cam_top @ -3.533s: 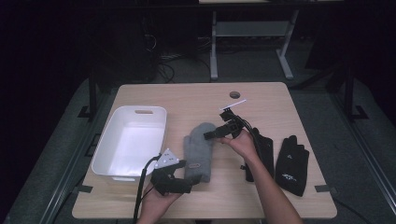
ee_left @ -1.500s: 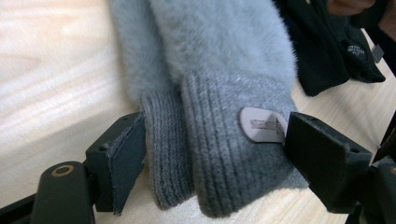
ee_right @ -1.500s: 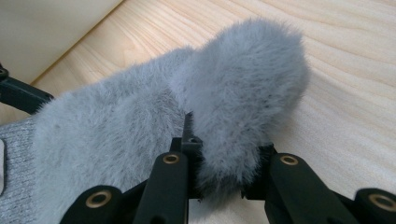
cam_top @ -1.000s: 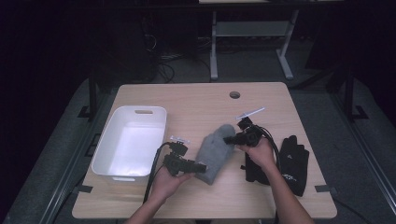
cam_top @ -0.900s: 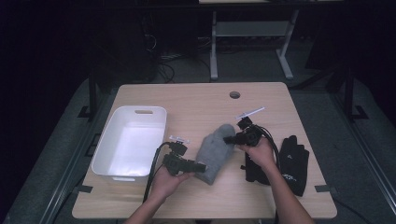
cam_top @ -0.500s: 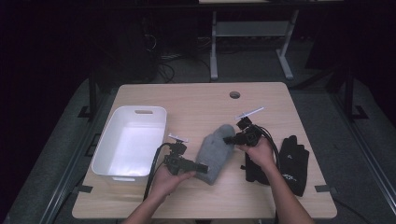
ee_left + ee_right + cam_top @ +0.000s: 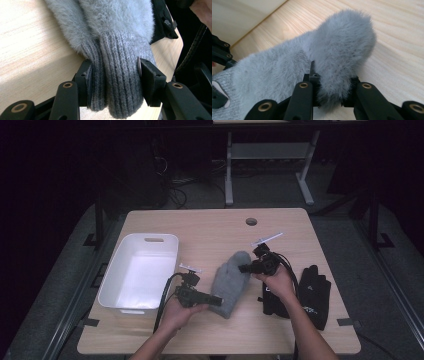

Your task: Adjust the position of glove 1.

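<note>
grey fuzzy mitten point(image 7: 231, 281) lies on the counter point(image 7: 210, 230), between the white bin point(image 7: 139, 272) to its left and the black gloves point(image 7: 305, 292) to its right. in the left gripper view there seem to be two ribbed cuffs side by side, so this may be a stacked pair; i cannot confirm from above.

left hand-held gripper point(image 7: 216, 300): clamped on the ribbed cuff point(image 7: 117, 82), jaws pressing either side of the knit. right hand-held gripper point(image 7: 242, 268): pinching the fluffy tip end point(image 7: 344, 55), jaws sunk into the pile.

risks, as i judge them:
- the right grip is on fur more than fabric. a lift or pull could let the fluff slide out and the tip would drop back to the counter.
- if there are two layers at the cuff, the left jaws may hold one more firmly than the other, so one mitten could peel off mid-carry.
- pulling the two ends apart too hard would stretch the knit or tear the grip free at the weaker, fuzzy end.
- the right forearm lies over the black gloves; a sweep toward the bin could drag them along or push them toward the counter edge.
- the bin rim is raised, so a low carry could snag the hanging middle on its wall.

counts:
- grey mitten: one seen from above, possibly two stacked
- black gloves: two
- white bin: one, nothing visible inside
- hand-held grippers: two
</note>
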A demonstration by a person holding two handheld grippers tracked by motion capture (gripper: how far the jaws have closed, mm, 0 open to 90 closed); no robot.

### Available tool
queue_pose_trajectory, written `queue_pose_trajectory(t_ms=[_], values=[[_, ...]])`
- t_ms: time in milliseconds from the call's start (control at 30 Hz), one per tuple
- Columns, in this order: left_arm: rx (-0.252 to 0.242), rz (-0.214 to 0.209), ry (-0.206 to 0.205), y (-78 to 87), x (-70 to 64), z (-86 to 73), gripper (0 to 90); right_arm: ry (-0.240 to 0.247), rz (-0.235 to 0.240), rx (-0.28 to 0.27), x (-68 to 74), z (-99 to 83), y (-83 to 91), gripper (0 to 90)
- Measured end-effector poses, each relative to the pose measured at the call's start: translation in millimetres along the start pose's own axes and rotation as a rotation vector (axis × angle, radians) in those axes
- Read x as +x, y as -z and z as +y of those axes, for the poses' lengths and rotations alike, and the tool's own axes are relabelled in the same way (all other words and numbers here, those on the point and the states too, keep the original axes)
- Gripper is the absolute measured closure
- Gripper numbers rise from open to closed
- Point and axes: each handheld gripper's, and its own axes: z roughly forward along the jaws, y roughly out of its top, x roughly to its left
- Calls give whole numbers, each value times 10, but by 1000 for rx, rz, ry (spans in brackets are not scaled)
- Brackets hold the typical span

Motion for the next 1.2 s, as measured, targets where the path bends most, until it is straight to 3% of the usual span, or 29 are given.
queue_pose_trajectory(t_ms=[100,267,500,1200], values=[[-10,10,-24,50,-44,6,506,12,2,-12,44,61,61,753],[-23,8,-31,133,-75,22,505,10,6,-29,76,104,102,753],[-60,28,-67,363,-166,56,503,32,11,-53,203,275,206,753],[-125,60,-112,820,-271,135,500,84,12,-82,508,744,373,753]])
